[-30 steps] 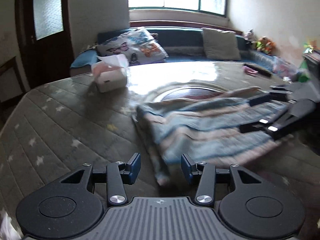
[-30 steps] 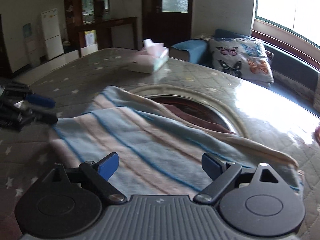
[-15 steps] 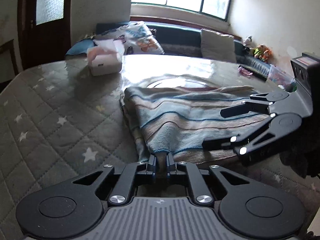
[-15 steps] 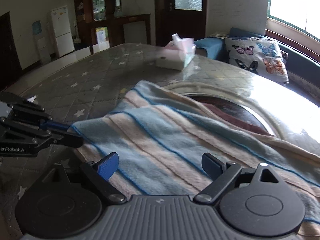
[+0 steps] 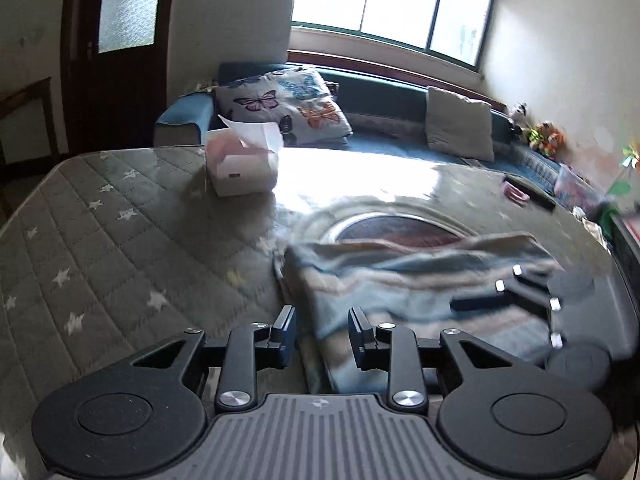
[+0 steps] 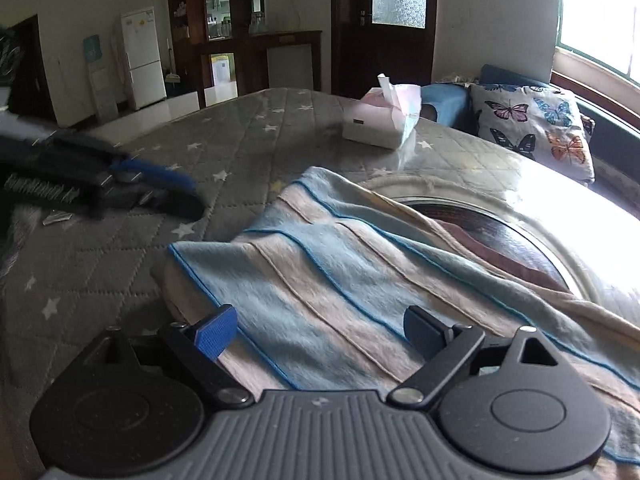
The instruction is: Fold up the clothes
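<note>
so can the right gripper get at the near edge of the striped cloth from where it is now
Probably yes. The right gripper hangs wide open just above the striped cloth, nothing between its fingers and the fabric. The left gripper is off to the side, clear of that edge.

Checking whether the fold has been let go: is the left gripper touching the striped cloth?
Apart. In the right wrist view the left gripper, its jaws opening, sits clear of the striped cloth, with bare quilted table cover showing between them.
</note>
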`<control>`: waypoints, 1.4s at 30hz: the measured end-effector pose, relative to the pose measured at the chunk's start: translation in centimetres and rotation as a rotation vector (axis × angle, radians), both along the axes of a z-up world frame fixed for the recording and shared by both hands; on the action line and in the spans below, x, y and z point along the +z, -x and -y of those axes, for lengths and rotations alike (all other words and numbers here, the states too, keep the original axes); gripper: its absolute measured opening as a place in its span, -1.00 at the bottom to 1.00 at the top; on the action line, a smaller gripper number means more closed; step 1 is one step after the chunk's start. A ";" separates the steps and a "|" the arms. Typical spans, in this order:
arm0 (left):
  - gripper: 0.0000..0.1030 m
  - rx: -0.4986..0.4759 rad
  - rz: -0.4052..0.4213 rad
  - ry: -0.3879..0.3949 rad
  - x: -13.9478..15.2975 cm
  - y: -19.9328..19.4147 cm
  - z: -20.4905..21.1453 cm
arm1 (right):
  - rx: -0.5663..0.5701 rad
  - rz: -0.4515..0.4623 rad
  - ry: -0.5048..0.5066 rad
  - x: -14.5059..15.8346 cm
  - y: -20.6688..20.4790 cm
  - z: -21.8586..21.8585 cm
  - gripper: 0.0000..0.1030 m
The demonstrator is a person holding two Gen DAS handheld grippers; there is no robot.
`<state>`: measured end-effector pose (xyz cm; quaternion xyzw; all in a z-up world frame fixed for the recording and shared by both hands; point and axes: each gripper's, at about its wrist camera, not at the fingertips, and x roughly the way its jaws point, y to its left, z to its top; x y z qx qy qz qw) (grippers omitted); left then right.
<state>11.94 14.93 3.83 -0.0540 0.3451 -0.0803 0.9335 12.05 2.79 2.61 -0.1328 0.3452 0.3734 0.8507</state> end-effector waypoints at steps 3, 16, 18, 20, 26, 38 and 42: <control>-0.39 0.002 -0.034 -0.006 -0.7 -2.7 0.4 | 0.005 -0.007 -0.008 -0.3 -0.1 -0.7 0.79; -0.90 0.021 -0.056 -0.090 -3.3 -7.4 1.7 | 0.003 -0.063 -0.067 -1.3 -1.1 -1.8 0.79; -0.90 0.034 -0.029 -0.134 -3.3 -7.4 2.0 | 0.004 -0.071 -0.070 -1.5 -1.2 -1.9 0.80; -0.90 0.037 -0.032 -0.147 -3.6 -7.7 2.3 | 0.015 -0.062 -0.052 -2.0 -0.9 -2.3 0.80; -0.80 0.051 -0.063 -0.112 -4.0 -8.1 1.6 | 0.054 -0.017 -0.014 -2.0 0.3 -2.9 0.80; -0.76 -0.042 0.049 -0.117 -1.2 -2.9 4.0 | -0.081 0.000 -0.045 0.3 -0.4 2.5 0.81; -0.76 -0.096 0.031 -0.150 -2.5 -2.1 5.2 | -0.188 -0.009 -0.060 0.3 -0.9 6.1 0.81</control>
